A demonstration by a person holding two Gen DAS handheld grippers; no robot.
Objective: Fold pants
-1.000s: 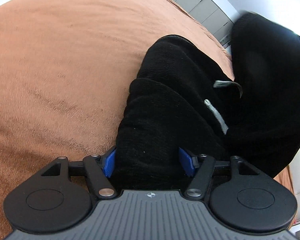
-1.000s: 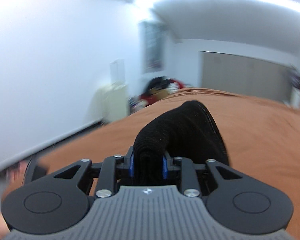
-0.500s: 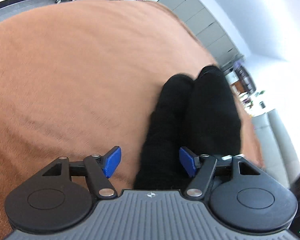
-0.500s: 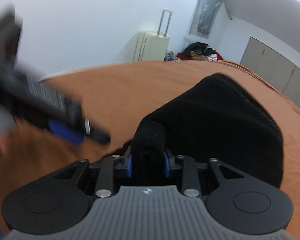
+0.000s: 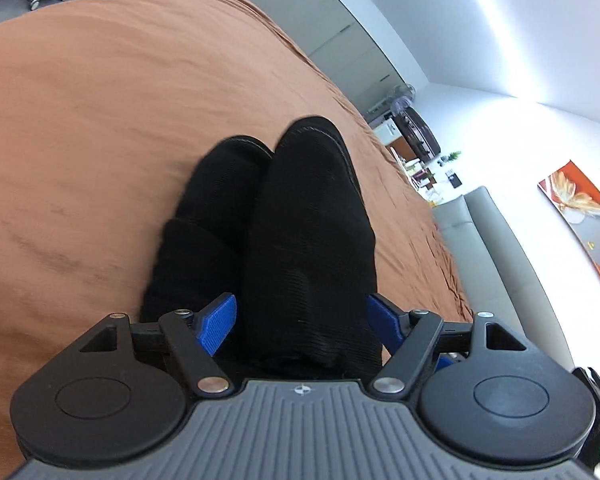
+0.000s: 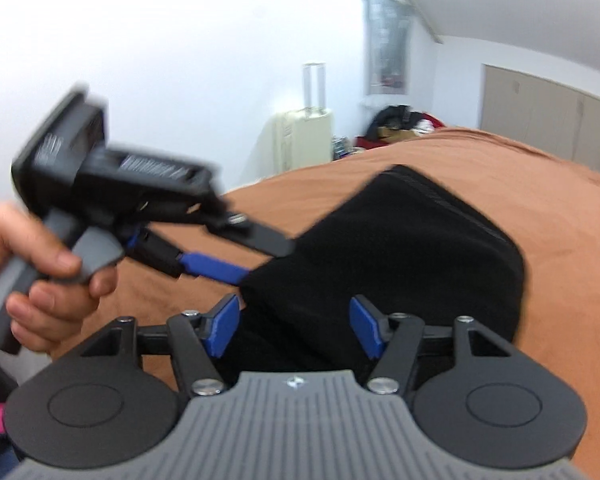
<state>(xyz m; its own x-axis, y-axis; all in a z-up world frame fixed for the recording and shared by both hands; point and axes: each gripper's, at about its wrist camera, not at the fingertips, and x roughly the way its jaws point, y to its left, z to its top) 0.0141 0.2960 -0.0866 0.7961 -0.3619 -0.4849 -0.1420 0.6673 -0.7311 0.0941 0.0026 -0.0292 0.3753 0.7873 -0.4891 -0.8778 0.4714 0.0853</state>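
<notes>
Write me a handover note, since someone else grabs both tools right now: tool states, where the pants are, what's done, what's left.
Left tool: open, fingers straddling the black pants, not clamped.
Right tool: open, pants fabric between its fingers, not gripped.
Pants: lying on the brown bedspread, doubled over into a shorter bundle.
Done: at least one fold laid down.
Left: probably another fold or smoothing; the final shape is hard to judge from these views.
</notes>
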